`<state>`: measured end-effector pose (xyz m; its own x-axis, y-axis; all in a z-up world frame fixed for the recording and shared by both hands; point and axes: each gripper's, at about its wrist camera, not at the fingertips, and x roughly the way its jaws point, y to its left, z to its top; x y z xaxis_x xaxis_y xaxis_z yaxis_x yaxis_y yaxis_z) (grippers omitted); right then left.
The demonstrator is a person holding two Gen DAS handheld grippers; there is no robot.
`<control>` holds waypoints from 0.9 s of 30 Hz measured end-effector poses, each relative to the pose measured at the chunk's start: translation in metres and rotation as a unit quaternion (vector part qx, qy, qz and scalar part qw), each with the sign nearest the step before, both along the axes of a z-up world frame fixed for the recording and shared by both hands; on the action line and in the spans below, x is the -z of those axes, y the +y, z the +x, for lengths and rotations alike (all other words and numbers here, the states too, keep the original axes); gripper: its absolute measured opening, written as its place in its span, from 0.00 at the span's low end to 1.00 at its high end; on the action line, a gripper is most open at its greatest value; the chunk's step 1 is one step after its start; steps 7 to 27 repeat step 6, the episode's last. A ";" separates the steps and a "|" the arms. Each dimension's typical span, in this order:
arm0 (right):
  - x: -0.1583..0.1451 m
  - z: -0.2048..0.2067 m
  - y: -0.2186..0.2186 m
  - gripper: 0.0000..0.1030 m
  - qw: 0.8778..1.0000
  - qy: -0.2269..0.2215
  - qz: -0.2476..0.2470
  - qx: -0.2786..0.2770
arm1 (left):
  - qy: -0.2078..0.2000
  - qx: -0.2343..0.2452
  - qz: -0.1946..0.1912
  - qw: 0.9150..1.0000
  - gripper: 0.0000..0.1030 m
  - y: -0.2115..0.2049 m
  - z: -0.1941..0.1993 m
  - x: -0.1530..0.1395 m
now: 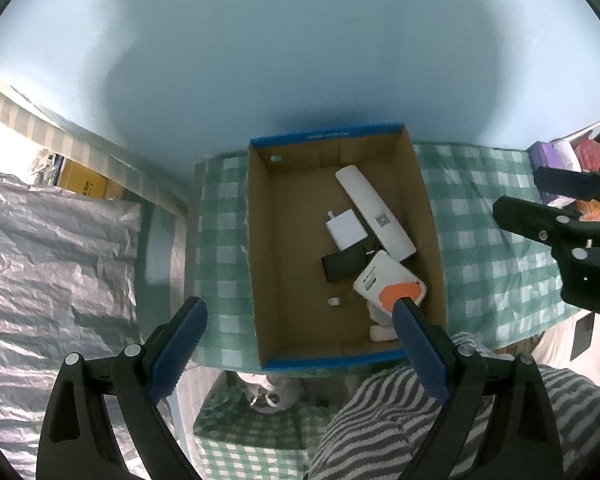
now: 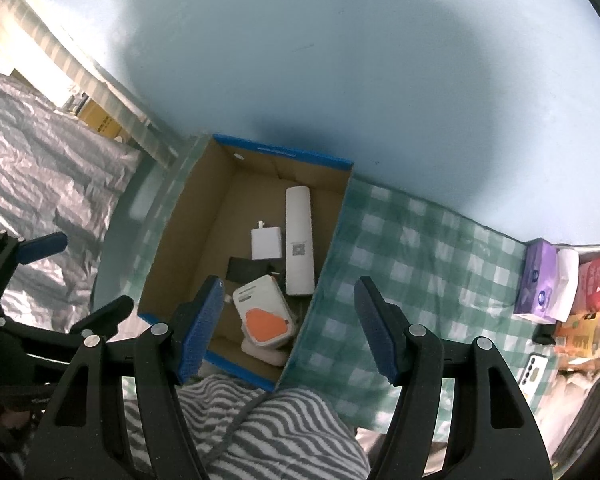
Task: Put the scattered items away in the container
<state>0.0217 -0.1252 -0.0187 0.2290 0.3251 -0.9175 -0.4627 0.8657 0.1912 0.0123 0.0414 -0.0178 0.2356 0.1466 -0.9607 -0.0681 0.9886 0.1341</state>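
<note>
A cardboard box with a blue rim (image 1: 328, 134) (image 2: 284, 152) stands on a green checked cloth against the wall. Inside lie a long white device (image 1: 374, 212) (image 2: 299, 236), a white charger (image 1: 346, 230) (image 2: 265, 242), a flat black item (image 1: 344, 266) (image 2: 246, 270) and a white pack with an orange patch (image 1: 388, 282) (image 2: 262, 312). My left gripper (image 1: 300, 320) (image 2: 80, 280) hovers above the box's near left part, open and holding nothing. My right gripper (image 2: 290, 320) (image 1: 536, 198) hangs over the box's near right corner, open and holding nothing.
The checked cloth (image 2: 412, 260) stretches right of the box. A purple tissue pack (image 2: 538, 280) and red and orange packets sit at its far right. A crinkled silver cover (image 1: 40, 260) lies to the left. A person's grey striped clothing (image 2: 260, 432) is below.
</note>
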 end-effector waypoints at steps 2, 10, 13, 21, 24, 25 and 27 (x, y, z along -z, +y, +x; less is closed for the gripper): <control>0.000 0.002 0.000 0.65 1.000 0.002 0.001 -0.002 | -0.009 0.001 0.000 1.000 0.92 -0.001 -0.002 -0.002; 0.000 0.005 0.000 0.65 1.000 0.004 0.002 -0.009 | 0.002 -0.009 -0.001 1.000 0.92 -0.001 0.000 -0.001; 0.000 0.005 0.000 0.65 1.000 0.004 0.002 -0.009 | 0.002 -0.009 -0.001 1.000 0.92 -0.001 0.000 -0.001; 0.000 0.005 0.000 0.65 1.000 0.004 0.002 -0.009 | 0.002 -0.009 -0.001 1.000 0.92 -0.001 0.000 -0.001; 0.000 0.005 0.000 0.65 1.000 0.004 0.002 -0.009 | 0.002 -0.009 -0.001 1.000 0.92 -0.001 0.000 -0.001; 0.000 0.005 0.000 0.65 1.000 0.004 0.002 -0.009 | 0.002 -0.009 -0.001 1.000 0.92 -0.001 0.000 -0.001; 0.000 0.005 0.000 0.65 1.000 0.004 0.002 -0.009 | 0.002 -0.009 -0.001 1.000 0.92 -0.001 0.000 -0.001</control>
